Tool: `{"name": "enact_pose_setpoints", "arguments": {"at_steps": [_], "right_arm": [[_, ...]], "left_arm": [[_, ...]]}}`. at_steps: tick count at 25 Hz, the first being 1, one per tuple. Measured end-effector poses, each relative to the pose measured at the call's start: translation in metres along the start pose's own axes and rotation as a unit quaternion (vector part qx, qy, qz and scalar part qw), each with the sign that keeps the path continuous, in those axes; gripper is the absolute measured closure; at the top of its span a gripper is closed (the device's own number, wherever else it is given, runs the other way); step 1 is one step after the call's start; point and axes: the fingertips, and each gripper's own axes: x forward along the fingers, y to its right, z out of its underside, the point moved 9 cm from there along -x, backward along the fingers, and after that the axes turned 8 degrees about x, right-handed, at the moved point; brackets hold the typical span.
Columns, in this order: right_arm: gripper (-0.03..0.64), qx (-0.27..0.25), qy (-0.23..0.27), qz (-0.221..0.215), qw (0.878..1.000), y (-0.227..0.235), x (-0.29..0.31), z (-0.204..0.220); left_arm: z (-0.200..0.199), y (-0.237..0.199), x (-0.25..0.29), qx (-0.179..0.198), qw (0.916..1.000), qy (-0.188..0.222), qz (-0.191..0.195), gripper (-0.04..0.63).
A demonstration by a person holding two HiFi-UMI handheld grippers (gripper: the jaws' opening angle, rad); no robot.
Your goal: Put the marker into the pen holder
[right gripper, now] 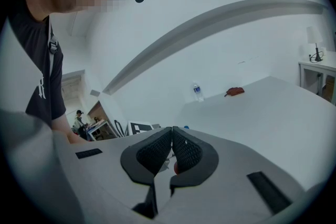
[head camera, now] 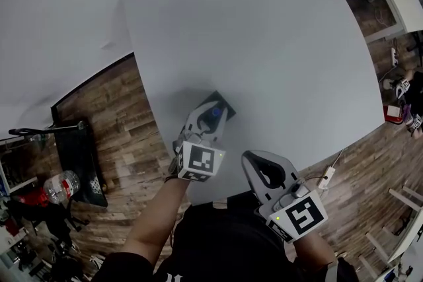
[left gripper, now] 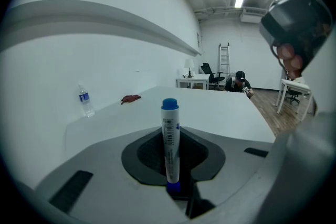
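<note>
Blue-capped marker [left gripper: 170, 139] upright, pinched at lower end by left gripper [head camera: 209, 119], cap up for vertical drop. Right gripper [right gripper: 171, 134] closed, empty, held back. Pen holder unseen.

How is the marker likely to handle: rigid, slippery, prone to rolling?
The marker looks like a rigid, smooth plastic cylinder, so it probably won't bend but could slip in a light pinch. The left gripper holds it upright near its lower end, so it may pivot. Laid on the table, it would likely roll.
</note>
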Motion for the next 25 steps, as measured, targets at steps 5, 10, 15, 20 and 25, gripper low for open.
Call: {"name": "enact_pose_setpoints", "arguments": {"at_steps": [5, 10, 15, 20, 25], "right_arm": [[0.6, 0.009, -0.005, 0.002, 1.0, 0.001, 0.006, 0.002], [0.6, 0.007, -0.013, 0.002, 1.0, 0.0, 0.009, 0.004], [0.6, 0.006, -0.015, 0.004, 1.0, 0.001, 0.013, 0.005], [0.6, 0.003, -0.012, -0.001, 1.0, -0.003, 0.015, 0.003], [0.6, 0.0, -0.009, -0.006, 1.0, -0.008, 0.017, 0.001]], "left_arm": [[0.01, 0.004, 0.007, 0.01, 0.9998, -0.017, 0.001, 0.548], [0.02, 0.007, 0.013, 0.02, 0.9993, -0.03, 0.009, 0.548], [0.018, 0.007, 0.016, 0.027, 0.9991, -0.025, 0.019, 0.517], [0.004, 0.005, 0.004, 0.042, 0.999, -0.009, 0.012, 0.5], [-0.013, 0.004, -0.018, 0.039, 0.9991, 0.015, 0.001, 0.499]]}}
